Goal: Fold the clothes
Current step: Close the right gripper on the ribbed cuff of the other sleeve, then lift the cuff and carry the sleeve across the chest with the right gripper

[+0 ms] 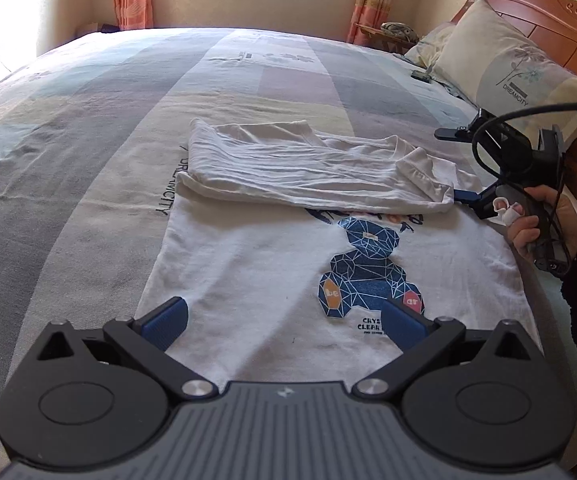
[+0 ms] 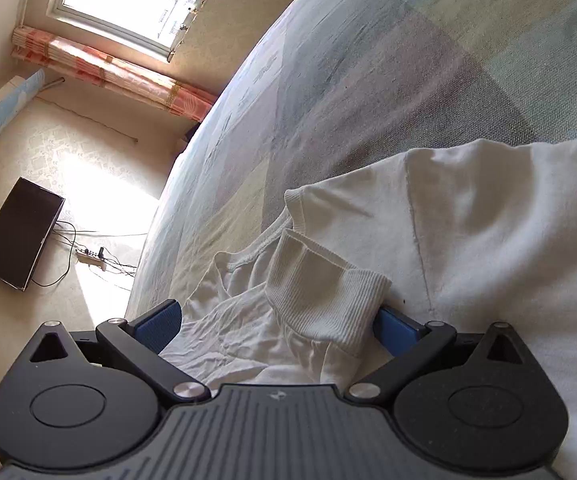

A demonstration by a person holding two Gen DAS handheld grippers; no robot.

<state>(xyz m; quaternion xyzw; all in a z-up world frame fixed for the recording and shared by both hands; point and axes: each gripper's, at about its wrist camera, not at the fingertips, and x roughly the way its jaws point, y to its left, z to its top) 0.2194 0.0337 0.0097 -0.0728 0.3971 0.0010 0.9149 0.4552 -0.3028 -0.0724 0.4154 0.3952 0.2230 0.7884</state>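
Nearest the left wrist camera, the left gripper [image 1: 284,322] hovers low over the hem end of a white T-shirt [image 1: 248,280], its blue pads spread wide apart with nothing between them. That T-shirt lies flat on a bed [image 1: 88,120] covered in a pastel patchwork sheet, its blue geometric bear print [image 1: 364,264] facing up. Farther along, the upper part of the garment is folded back over itself, covering the top of the print. At the right edge of that fold, the right gripper [image 1: 466,196] is held by a hand [image 1: 528,224] in a dark fuzzy sleeve. From the right wrist view, its jaws stand apart too, with the ribbed collar [image 2: 324,292] bunched loosely between them and draped over the right pad, not pinched. A pillow [image 1: 508,56] leans against the wooden headboard [image 1: 560,24] at far right.
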